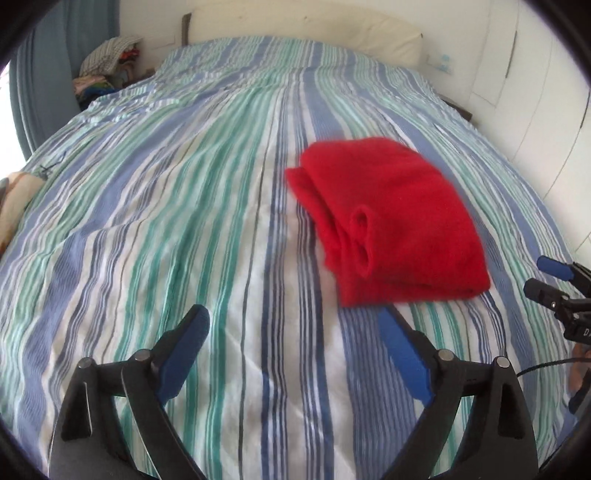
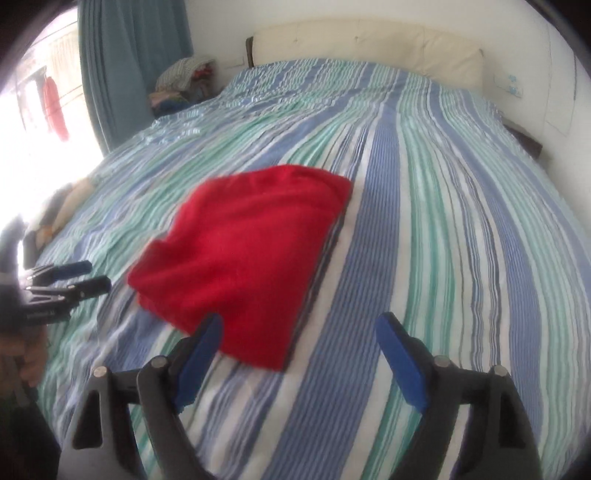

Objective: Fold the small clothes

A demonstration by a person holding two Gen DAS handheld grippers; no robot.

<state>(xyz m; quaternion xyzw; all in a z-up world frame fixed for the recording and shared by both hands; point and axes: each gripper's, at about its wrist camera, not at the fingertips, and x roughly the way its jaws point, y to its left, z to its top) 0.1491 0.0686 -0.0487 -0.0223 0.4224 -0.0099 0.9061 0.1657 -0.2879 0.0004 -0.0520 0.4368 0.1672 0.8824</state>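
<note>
The left gripper point(image 1: 293, 325) stood wide apart in its own view, its flat blue pads point(image 1: 404, 352) on black, rigid arms holding nothing. They hung above the bedspread point(image 1: 166, 221), a soft cotton-like cover in blue, green and white stripes, lightly rumpled. Just beyond the right-hand pad lay the red garment point(image 1: 391, 214), a fleecy, matte cloth folded into a thick rough rectangle, with two rolled loops of fabric showing on its near left edge. It rested flat on the bedspread, apart from both pads. At the right rim the right gripper point(image 1: 543, 273) came in side-on, a blue pad above a black finger; a gap showed between them. A cream padded headboard point(image 1: 314, 26) closed the far end, with a heap of clothes point(image 1: 107, 62) beside it.

In the right wrist view the right gripper point(image 2: 297, 325) was likewise spread wide and empty. Its left-hand pad point(image 2: 199, 354) overlapped the garment's point(image 2: 243, 254) near corner in the frame; whether it touched could not be told. The garment looked like a smooth, slightly blurred slab, lying left of the centre of the bedspread point(image 2: 443, 221). The left gripper point(image 2: 83, 275) showed at the left edge, fingers point(image 2: 92, 286) parted. A blue curtain point(image 2: 125, 55) hung in folds behind.
</note>
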